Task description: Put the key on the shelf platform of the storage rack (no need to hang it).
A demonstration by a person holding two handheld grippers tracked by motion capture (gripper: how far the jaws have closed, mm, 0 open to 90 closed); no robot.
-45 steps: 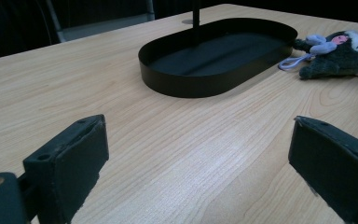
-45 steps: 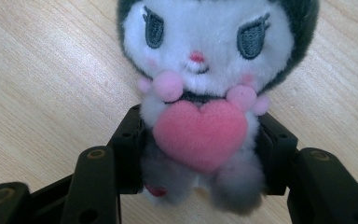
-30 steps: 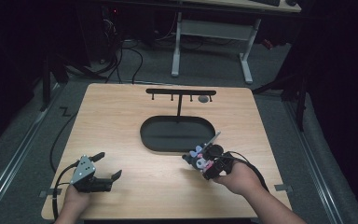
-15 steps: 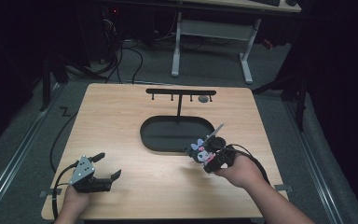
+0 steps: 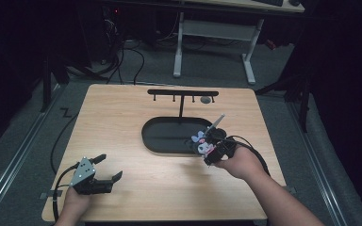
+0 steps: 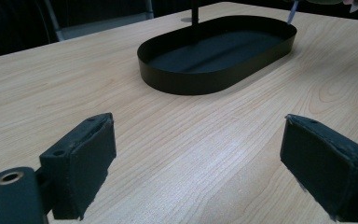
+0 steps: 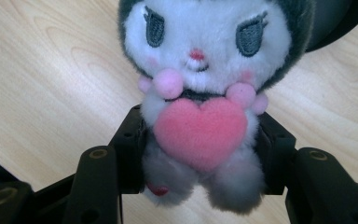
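Note:
A small plush toy (image 7: 200, 93) with a white face, dark hood and pink heart sits between the jaws of my right gripper (image 7: 200, 154), which is shut on its body. From above, the toy (image 5: 201, 142) hangs just over the right end of the black oval tray (image 5: 162, 146), with my right gripper (image 5: 210, 148) behind it. My left gripper (image 5: 106, 169) rests near the table's front left, its jaws wide apart with nothing between them. Its pads (image 6: 81, 158) frame bare wood, and the tray (image 6: 191, 81) lies beyond them.
A black T-shaped rack (image 5: 183, 93) with small hooks stands at the back of the tray; a small round thing (image 5: 206, 100) hangs near its right end. Cables trail from both grippers. Beyond the table's far edge are a desk frame and floor cables.
My right gripper has carried the plush toy up and a little forward toward the tray's right end. The left gripper has stayed put.

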